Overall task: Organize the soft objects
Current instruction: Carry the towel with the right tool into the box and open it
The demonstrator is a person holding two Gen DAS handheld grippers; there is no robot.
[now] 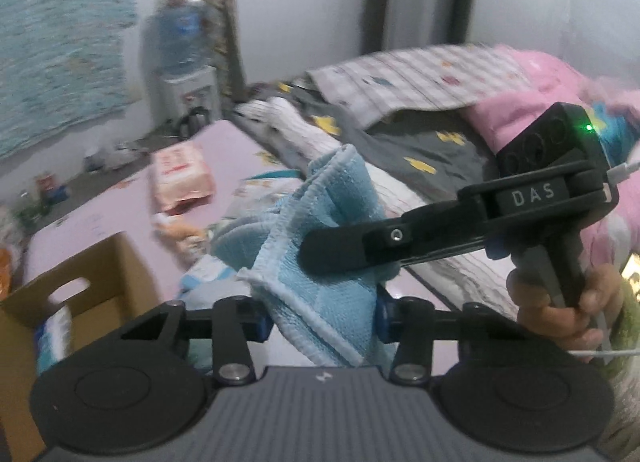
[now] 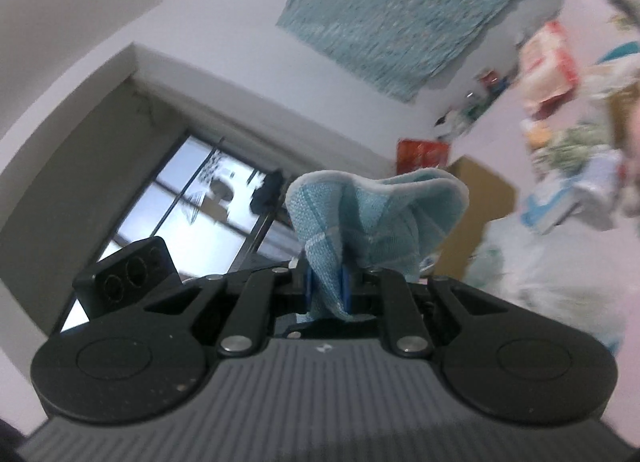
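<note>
A light blue towel point(image 1: 320, 230) hangs bunched in the air above the pink bed sheet. In the left wrist view my left gripper point(image 1: 324, 320) has its blue pads against the towel's lower part, jaws fairly wide apart around the cloth. My right gripper point(image 1: 340, 258) comes in from the right, held by a hand, its fingers closed on the same towel. In the right wrist view my right gripper point(image 2: 326, 290) is shut on the towel point(image 2: 376, 222), which stands up between the blue pads. An open cardboard box point(image 1: 80, 302) sits low left, with soft items inside.
Packets and soft packs point(image 1: 182, 176) lie on the pink sheet. A pink quilt point(image 1: 532, 94) and grey bedding point(image 1: 420, 142) pile up at the back right. A water dispenser point(image 1: 184, 62) stands by the far wall. The box also shows in the right wrist view point(image 2: 480, 190).
</note>
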